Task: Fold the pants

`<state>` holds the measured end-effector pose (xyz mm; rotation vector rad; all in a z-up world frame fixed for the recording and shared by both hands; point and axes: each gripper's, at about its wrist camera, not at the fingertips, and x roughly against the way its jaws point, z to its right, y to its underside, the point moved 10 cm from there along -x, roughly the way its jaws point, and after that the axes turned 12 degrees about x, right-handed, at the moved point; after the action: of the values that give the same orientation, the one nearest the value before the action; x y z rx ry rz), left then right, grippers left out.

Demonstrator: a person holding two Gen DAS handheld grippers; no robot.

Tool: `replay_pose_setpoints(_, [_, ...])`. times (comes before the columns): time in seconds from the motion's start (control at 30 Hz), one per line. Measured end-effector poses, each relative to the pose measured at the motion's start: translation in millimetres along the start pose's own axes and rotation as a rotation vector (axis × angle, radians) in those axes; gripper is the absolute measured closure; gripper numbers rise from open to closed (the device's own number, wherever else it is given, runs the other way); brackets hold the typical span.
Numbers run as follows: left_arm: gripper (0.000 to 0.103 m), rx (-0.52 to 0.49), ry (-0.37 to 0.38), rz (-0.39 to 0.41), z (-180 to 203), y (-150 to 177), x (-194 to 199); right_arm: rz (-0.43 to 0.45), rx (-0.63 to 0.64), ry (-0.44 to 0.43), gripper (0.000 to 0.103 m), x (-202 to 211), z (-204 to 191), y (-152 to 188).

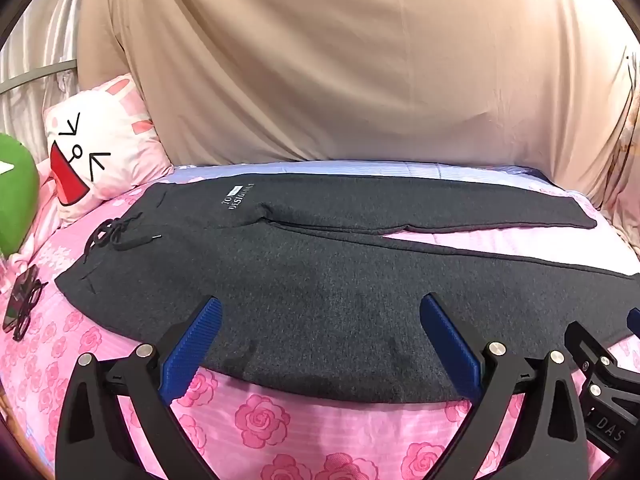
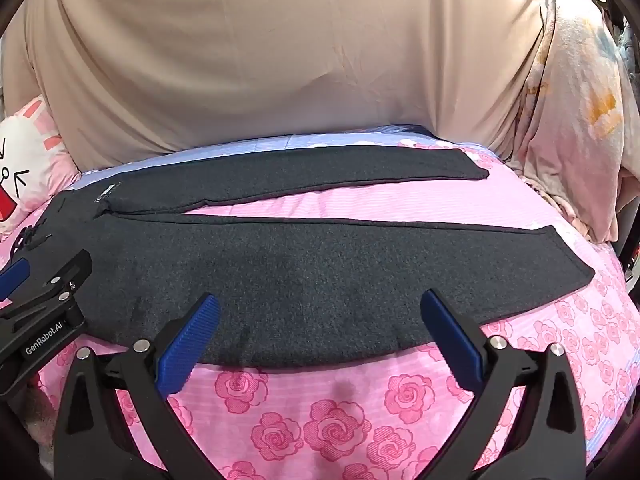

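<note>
- Across the bed [image 1: 280, 420], on its pink rose-print sheet, I see one pair of dark grey pants [image 1: 320, 272] lying flat, waistband to the left, two legs running right with a narrow gap between them.
- On the pants near the waistband I read white lettering starting "TO" over "DESIG"; the rest is too blurred. One black drawstring [image 1: 120, 236] lies knotted at the waist.
- My left tool [image 1: 316, 308] has its two blue pads wide apart, over the pants' near edge, nothing between them.
- My right tool [image 2: 320, 304] is likewise spread wide and empty, over the near leg.
- From the right wrist I read "GenRobot.AI" on the left tool; from the left, "DAS" on the right one.
- One cartoon-face pillow [image 1: 96, 148] and one pair of glasses [image 1: 24, 304] lie left.
</note>
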<state>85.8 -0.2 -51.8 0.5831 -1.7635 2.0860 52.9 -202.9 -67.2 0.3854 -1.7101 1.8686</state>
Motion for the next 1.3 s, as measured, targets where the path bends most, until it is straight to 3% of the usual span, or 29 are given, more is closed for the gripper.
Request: replay_pose_setpoints(1.3, [0.005,-0.019,-0.015,0.002,3.0,1.2,0.0,-0.024,-0.002,0.016,0.005,-4.1,0.0,4.0])
